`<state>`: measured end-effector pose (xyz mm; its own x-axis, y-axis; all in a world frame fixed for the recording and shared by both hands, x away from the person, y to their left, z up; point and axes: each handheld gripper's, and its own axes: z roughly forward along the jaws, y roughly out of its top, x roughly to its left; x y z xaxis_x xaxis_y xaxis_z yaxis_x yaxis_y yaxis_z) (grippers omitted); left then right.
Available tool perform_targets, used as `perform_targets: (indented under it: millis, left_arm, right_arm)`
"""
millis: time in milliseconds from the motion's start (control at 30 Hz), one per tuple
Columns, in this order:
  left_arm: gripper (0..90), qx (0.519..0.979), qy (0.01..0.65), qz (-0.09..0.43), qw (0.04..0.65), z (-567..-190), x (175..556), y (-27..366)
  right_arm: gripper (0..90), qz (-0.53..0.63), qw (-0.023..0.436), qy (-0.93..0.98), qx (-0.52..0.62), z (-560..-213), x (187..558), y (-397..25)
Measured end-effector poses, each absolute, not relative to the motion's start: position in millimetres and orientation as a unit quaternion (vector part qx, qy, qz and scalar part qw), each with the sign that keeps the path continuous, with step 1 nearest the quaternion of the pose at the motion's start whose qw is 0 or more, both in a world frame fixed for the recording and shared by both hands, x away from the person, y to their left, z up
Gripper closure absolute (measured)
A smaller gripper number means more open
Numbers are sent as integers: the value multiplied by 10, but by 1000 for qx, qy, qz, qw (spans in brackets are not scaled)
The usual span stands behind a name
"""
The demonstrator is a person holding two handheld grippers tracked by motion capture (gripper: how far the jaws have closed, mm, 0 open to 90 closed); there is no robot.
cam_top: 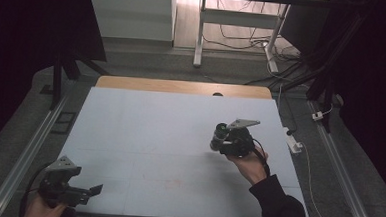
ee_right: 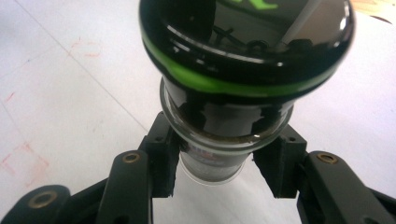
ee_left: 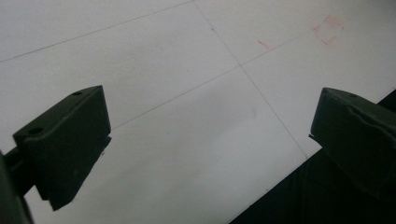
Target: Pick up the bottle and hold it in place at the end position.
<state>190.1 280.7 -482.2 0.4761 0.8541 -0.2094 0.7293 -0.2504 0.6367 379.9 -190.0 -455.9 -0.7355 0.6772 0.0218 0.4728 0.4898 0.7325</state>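
The right tongs [cam_top: 218,140] are closed on a small dark bottle [cam_top: 219,135], held up off the white table [cam_top: 154,136] over its right half, with the person's right hand [cam_top: 248,164] behind the tool. In the right gripper view the bottle [ee_right: 243,60] looks like glossy black glass with a bright green band around it and a clear rim lower down, below which a narrower pale section sits between the two black pads [ee_right: 161,163]. The jaws grip that narrow section from both sides, just under the flared rim.

The left tongs [cam_top: 95,189] stand wide open, holding nothing, low at the near left corner of the table. In the left gripper view they [ee_left: 205,140] point over bare white surface with thin pencil lines and a faint red mark [ee_left: 329,30].

My judgement on handling: the bottle is probably rigid, smooth and slippery (the reflections on it suggest glass or polished plastic), and likely breakable if dropped. Most of its bulk sits beyond the pads, so it may want to tip or swivel in the grip when the hand turns. The narrow section under the rim seems the right place to hold, since the rim acts as a stop against sliding out. A steady squeeze and slow wrist movement would be wise, and it should be set down gently
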Motion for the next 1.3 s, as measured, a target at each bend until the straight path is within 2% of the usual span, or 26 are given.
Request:
perform_targets:
  millis: [1300]
  left_arm:
    - [0, 784, 503, 85, 353, -4823, 1899, 2819]
  right_arm:
    - [524, 365, 131, 873, 294, -4767, 4135, -846]
